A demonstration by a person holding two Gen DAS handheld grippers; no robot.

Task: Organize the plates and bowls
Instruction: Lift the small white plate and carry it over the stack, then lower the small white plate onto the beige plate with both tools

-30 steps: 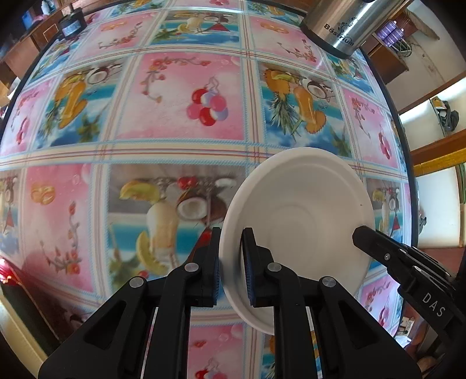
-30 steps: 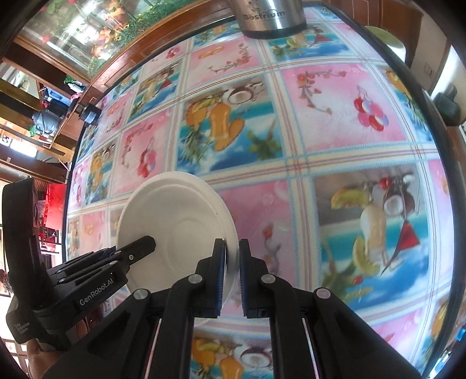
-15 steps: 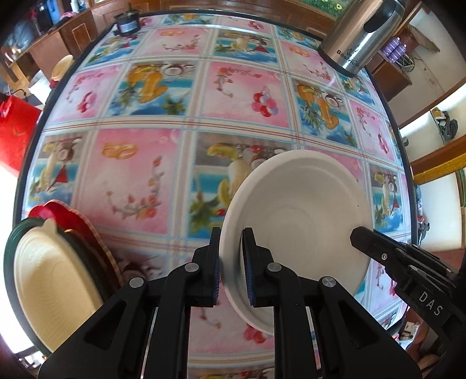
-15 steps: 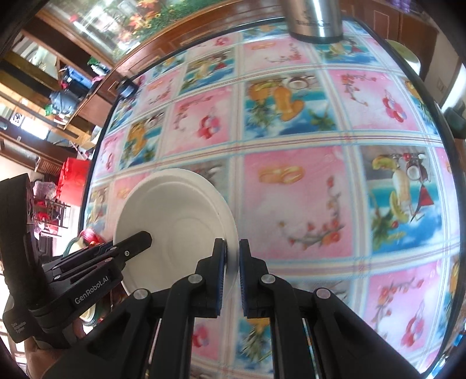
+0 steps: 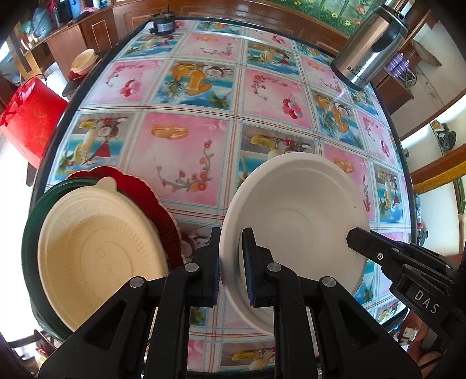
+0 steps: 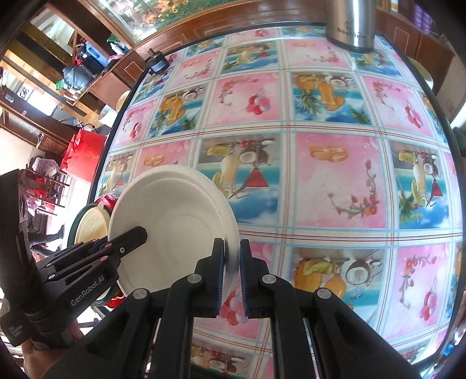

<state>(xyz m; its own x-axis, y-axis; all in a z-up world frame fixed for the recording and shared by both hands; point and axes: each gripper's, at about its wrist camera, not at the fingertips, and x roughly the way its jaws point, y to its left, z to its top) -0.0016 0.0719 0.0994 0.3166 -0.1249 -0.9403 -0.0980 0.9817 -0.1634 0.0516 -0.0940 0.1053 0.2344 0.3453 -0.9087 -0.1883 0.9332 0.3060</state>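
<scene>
A white bowl (image 5: 300, 221) hangs tilted above the table, gripped by both hands. My left gripper (image 5: 231, 233) is shut on its left rim, and my right gripper (image 5: 354, 234) pinches the opposite rim. In the right wrist view the same bowl (image 6: 174, 210) sits between my right gripper (image 6: 231, 243), shut on its right rim, and my left gripper (image 6: 141, 231). To the bowl's left a stack rests at the table's edge: a cream plate (image 5: 96, 250) on a dark green plate (image 5: 32, 227), over a red scalloped plate (image 5: 151, 198).
The round table (image 5: 204, 96) wears a pink and blue fruit-print cloth. A steel thermos (image 5: 370, 49) stands at its far right edge, and a small black device (image 5: 163, 24) at the far edge. A red bag (image 5: 32, 119) hangs beyond the left rim.
Both grippers have carried the white bowl leftward across the table and a little higher. The stack of cream, green and red plates has come into view on the left.
</scene>
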